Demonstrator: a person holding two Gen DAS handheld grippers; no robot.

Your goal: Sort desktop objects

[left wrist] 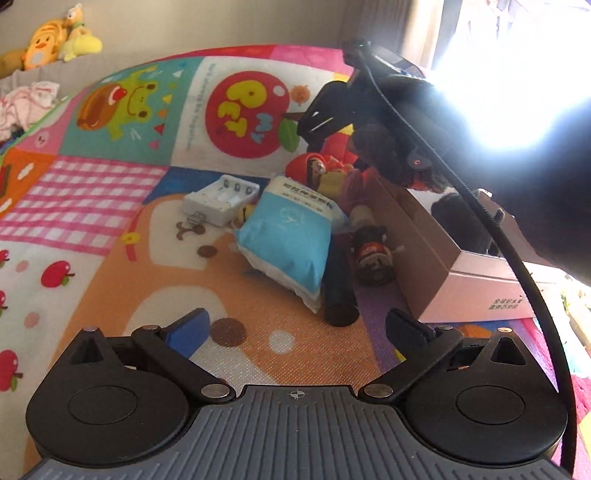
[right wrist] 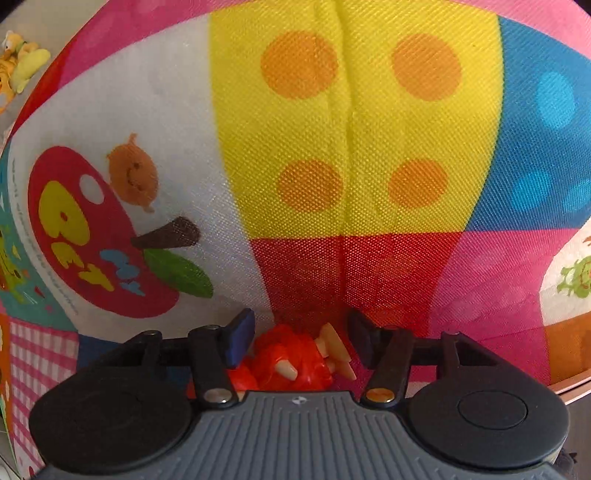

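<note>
Left wrist view: my left gripper (left wrist: 297, 326) stood spread and empty, facing the blue packet (left wrist: 286, 238) beside the box (left wrist: 469, 273). Right wrist view: my right gripper (right wrist: 301, 338) pinched an orange toy (right wrist: 286, 360) above the mat (right wrist: 354, 129); carrying step, I judged, with placement in the box next.

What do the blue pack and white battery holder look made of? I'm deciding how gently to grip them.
Blue pack: seemingly soft plastic film, slightly glossy; it sags and wrinkles at its edges. White battery holder: likely rigid moulded plastic, matte, with crisp edges and moulded slots.

bright window (left wrist: 517, 55) glare, pale wall (left wrist: 221, 22), patchwork cartoon blanket (left wrist: 110, 184).
</note>
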